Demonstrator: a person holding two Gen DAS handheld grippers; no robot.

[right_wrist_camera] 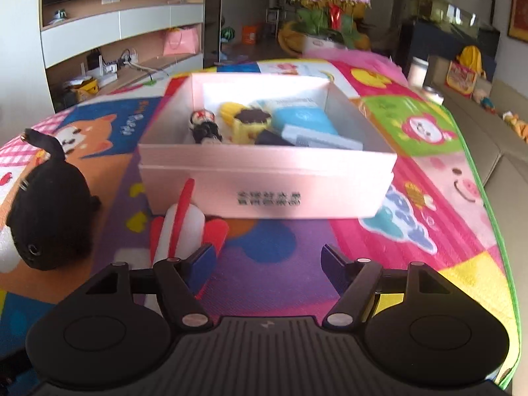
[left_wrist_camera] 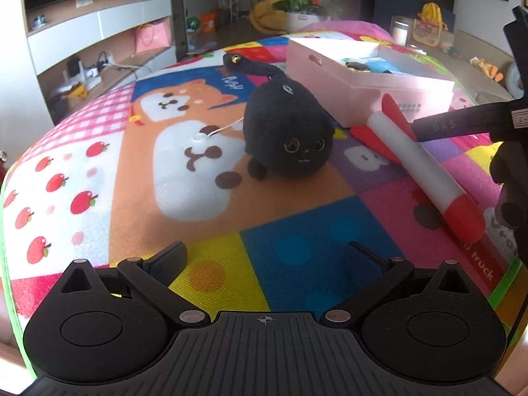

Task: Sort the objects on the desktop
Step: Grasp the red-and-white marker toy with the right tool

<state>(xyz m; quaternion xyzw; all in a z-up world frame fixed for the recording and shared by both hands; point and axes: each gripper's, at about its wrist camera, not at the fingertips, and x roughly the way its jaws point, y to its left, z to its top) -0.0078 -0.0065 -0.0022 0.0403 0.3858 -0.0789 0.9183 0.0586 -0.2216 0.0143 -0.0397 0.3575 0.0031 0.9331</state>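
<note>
The left tongs (left_wrist_camera: 265, 255) stand wide and hold nothing, low over the colourful play mat (left_wrist_camera: 290, 250) that covers the bench. Straight ahead of them sits a black plush cat (left_wrist_camera: 285, 132), upright and facing the tongs, its tail raised behind it. To the right of the cat lies a white foam rocket (left_wrist_camera: 425, 168) with red fins and a red nose, slanting so that the nose points back toward the right side of the left tongs. Beyond the rocket's fins stands an open pink box (left_wrist_camera: 369, 82).

The right tongs (right_wrist_camera: 269, 259) also stand wide and empty above the mat (right_wrist_camera: 429, 231). The rocket's (right_wrist_camera: 183, 227) fin end lies just ahead of their left finger (right_wrist_camera: 201, 259), close to the box's near wall. The box (right_wrist_camera: 267, 181) is straight ahead and holds a small figure, a yellow toy and blue packets. The cat (right_wrist_camera: 49, 211) sits well to the left of these tongs
</note>
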